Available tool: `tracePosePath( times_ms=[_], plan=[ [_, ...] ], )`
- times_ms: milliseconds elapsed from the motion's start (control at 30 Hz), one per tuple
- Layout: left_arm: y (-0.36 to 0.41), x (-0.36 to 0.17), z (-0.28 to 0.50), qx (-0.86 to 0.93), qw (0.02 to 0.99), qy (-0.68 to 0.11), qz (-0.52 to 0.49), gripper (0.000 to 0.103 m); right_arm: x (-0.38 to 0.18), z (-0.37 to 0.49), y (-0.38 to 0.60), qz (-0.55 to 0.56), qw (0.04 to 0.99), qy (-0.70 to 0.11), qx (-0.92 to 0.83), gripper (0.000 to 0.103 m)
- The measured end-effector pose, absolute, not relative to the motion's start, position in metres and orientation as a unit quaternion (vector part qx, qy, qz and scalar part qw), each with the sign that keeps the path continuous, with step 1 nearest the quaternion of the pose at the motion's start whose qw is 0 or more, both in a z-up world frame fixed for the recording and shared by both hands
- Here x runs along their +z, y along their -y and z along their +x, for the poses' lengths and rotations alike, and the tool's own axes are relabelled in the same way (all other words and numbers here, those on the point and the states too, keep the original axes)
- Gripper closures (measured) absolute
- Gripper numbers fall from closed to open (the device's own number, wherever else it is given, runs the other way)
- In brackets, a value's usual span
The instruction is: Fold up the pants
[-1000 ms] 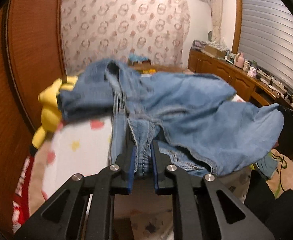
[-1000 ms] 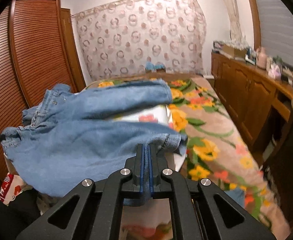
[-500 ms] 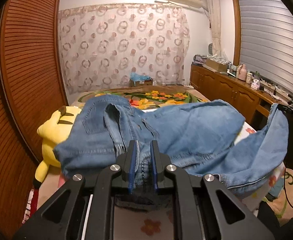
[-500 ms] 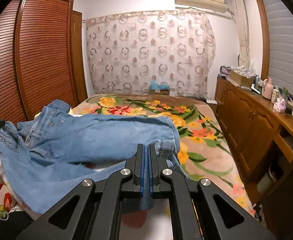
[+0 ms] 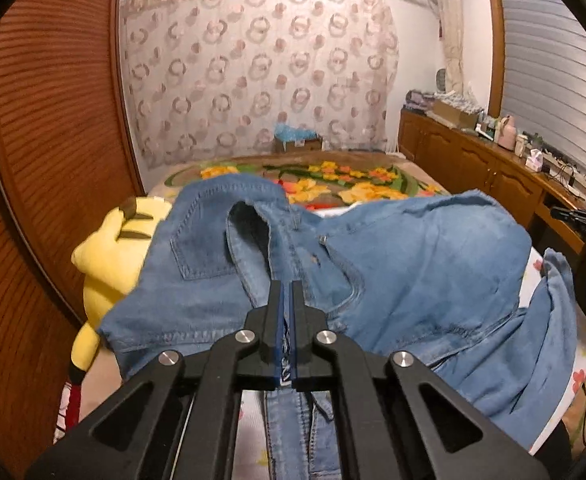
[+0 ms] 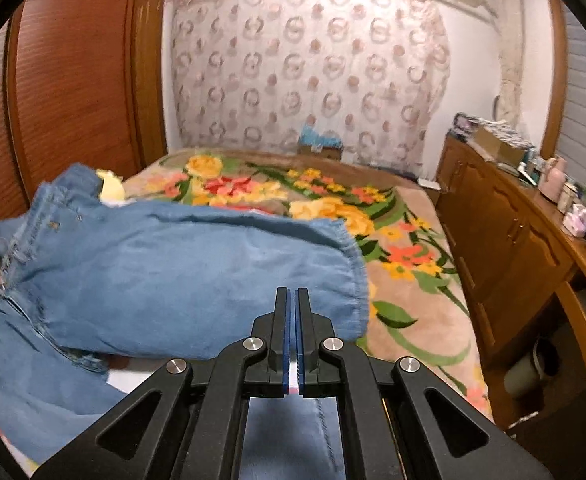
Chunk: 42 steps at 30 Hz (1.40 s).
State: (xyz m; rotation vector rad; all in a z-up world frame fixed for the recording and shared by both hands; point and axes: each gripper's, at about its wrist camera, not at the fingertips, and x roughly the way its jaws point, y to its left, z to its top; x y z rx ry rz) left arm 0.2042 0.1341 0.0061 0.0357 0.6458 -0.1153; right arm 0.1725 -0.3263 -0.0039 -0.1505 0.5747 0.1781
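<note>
Beyond jeans [image 6: 197, 272] hem, bare bedspread [image 6: 413, 300]

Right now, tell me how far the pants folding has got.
Done: nothing finished; the jeans lie bunched on the floral bed, not flat. In hand: the left gripper is shut on the seam near the waist, its jaws having just closed further; the right gripper is shut on a leg. Left: spreading flat and every fold.

Matt blue denim pants [image 5: 405, 264] lie beside glossy slatted wood doors [image 5: 53, 128].
</note>
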Motion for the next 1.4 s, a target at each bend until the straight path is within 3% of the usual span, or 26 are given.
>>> tracePosePath(
  times_ms=[233, 333, 433, 500, 767, 1000, 1133, 1300, 1400],
  plan=[
    [-0.135, -0.013, 0.186, -0.061, 0.938, -0.342, 0.016, 0.096, -0.005, 0.187, 0.324, -0.067, 0.946, -0.297, 0.114, 0.101],
    [-0.131, -0.017, 0.175, -0.064, 0.935, -0.347, 0.030, 0.072, 0.003, 0.172, 0.341, -0.056, 0.947, -0.292, 0.121, 0.101],
    [-0.128, -0.021, 0.161, -0.072, 0.933, -0.350, 0.039, 0.034, 0.005, 0.156, 0.346, -0.047, 0.949, -0.287, 0.125, 0.101],
    [-0.128, -0.025, 0.148, -0.080, 0.933, -0.349, 0.036, 0.029, 0.006, 0.143, 0.347, -0.044, 0.949, -0.283, 0.131, 0.101],
    [-0.141, -0.040, 0.094, -0.088, 0.923, -0.373, 0.018, 0.029, 0.006, 0.096, 0.339, -0.041, 0.951, -0.275, 0.133, 0.095],
    [-0.139, -0.055, 0.049, -0.109, 0.913, -0.393, 0.000, 0.030, -0.004, 0.063, 0.338, -0.038, 0.948, -0.288, 0.132, 0.076],
    [-0.134, -0.070, 0.037, -0.115, 0.905, -0.409, -0.003, 0.044, -0.009, 0.055, 0.339, -0.029, 0.944, -0.300, 0.134, 0.075],
    [-0.130, -0.084, 0.036, -0.116, 0.898, -0.424, -0.017, 0.053, -0.014, 0.051, 0.340, -0.016, 0.941, -0.310, 0.138, 0.075],
    [-0.125, -0.080, 0.035, -0.130, 0.901, -0.415, -0.011, 0.085, -0.015, 0.048, 0.343, -0.016, 0.940, -0.312, 0.137, 0.075]
  ],
)
